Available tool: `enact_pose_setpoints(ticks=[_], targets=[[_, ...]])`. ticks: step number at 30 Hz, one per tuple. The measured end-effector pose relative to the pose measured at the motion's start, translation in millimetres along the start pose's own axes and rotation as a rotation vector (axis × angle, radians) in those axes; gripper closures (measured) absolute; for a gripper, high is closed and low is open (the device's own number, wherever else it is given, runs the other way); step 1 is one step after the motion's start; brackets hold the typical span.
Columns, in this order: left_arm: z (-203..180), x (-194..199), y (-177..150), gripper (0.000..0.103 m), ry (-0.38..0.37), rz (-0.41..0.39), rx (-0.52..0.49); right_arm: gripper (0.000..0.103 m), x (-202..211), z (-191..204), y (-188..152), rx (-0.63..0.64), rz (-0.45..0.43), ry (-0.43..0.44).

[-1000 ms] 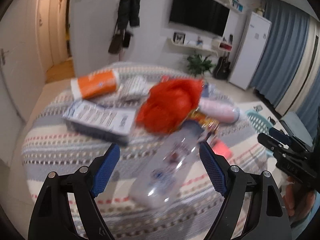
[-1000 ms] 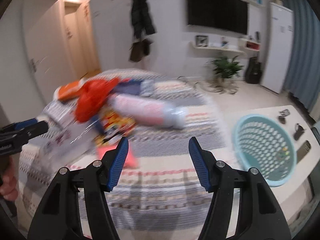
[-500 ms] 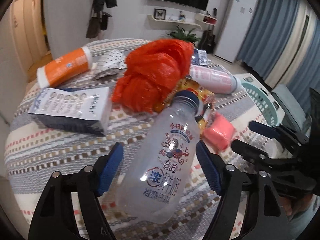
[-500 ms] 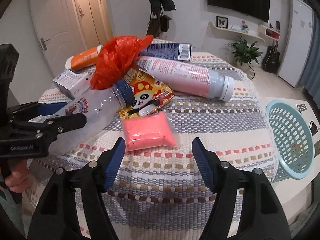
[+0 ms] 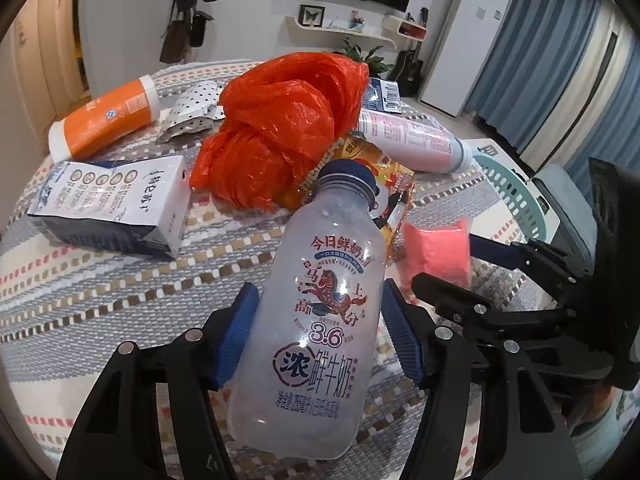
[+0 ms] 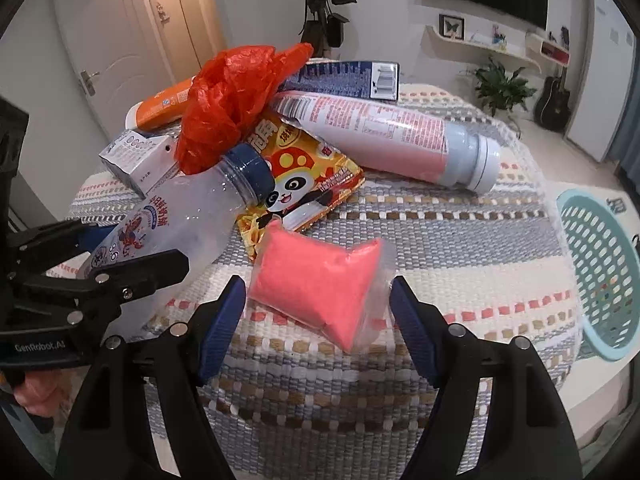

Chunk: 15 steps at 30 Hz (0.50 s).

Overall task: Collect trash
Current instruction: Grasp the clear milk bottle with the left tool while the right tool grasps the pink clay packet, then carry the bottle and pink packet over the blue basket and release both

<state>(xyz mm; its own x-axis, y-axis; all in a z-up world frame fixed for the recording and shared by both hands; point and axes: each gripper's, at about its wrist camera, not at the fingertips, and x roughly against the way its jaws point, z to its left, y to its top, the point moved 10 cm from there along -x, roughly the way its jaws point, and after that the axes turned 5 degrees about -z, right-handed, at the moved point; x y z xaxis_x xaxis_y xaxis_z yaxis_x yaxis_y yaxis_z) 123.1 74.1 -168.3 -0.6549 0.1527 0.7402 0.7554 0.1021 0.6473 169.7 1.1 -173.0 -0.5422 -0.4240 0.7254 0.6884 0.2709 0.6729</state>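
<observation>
While all trash lies uncollected on the table [image 6: 440, 248], left gripper [image 5: 320, 334] brackets the milk bottle [image 5: 320, 312], right gripper [image 6: 316, 320] gapes around the pink packet [image 6: 316, 284]; basket [image 6: 600, 272] rightward seems nearly empty.

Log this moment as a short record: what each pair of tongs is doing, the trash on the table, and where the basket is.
left tongs: open, either side of the clear milk bottle lying on the table; contact unclear
right tongs: open, either side of the pink packet, not gripping
other trash: orange bag, snack wrapper, pink bottle, orange bottle, milk carton
surface: striped tablecloth
basket: teal, to the right, beside the table
</observation>
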Motion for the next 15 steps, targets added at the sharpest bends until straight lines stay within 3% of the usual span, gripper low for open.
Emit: enact_pose_setpoints(ticks=[5, 8, 15], targets=[[1, 8, 0, 0.044, -0.009, -0.033, 0.018, 0.035, 5, -6, 2, -0.011, -0.022, -0.006], [2, 15, 0, 0.046, -0.019, -0.055, 0.032, 0.043, 6, -8, 2, 0.000, -0.027, -0.019], [-5, 9, -10, 0.047, -0.019, -0.027, 0.019, 0.045, 3, -9, -1, -0.006, -0.018, 0.005]])
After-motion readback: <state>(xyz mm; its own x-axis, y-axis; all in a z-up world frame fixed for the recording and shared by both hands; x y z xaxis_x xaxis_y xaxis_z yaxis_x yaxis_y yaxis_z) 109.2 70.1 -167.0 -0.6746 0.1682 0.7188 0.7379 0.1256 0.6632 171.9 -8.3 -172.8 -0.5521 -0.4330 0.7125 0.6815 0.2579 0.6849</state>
